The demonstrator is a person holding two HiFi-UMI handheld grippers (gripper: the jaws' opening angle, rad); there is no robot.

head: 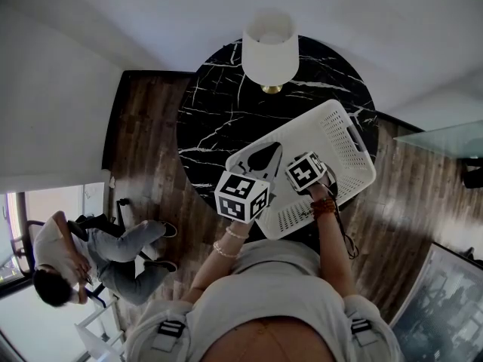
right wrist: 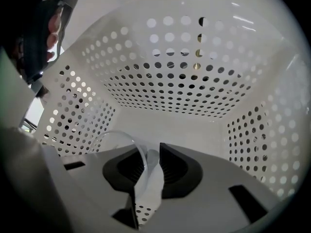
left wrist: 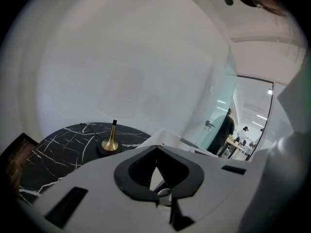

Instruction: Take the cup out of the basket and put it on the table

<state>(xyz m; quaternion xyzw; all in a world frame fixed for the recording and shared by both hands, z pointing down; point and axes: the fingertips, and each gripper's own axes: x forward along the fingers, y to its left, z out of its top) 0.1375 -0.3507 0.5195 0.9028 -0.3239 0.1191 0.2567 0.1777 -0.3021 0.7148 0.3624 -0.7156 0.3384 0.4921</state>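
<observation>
A: Head view first. Where's the cup?

B: It doesn't show there. The basket [head: 343,138] sits on the right side of the round black counter [head: 219,104]. The right gripper [head: 305,172] is down inside the basket, and its marker cube covers whatever is under it. The left gripper [head: 266,151] hangs over the basket's left corner, nose toward the lamp [head: 269,47].

A: Left gripper view?

B: The jaws are pressed together at the tips with nothing between them. The view runs over the basket rim to the lamp's brass foot and bare counter beyond. No cup, so this gripper is out of it.

A: Right gripper view?

B: Perforated basket walls all round. The cup [right wrist: 119,131] is clear, and it's right at the jaws. Its rim curves from the narrow gap out to the left, so most of the cup lies left of the jaw line. The jaws look closed on the cup's wall, apparently one inside and one outside.

A: Which way does it point? Long axis?

B: I read the mouth as facing back toward the gripper, with the body running away along the jaws. Only the rim arc is clear, so that's a judgement. I can't tell whether the base touches the basket floor.

A: So what does the next move turn on?

B: The right gripper is the one on the cup. I'd say lift along that axis to clear the rim, then go left to the open counter near the lamp.
</observation>
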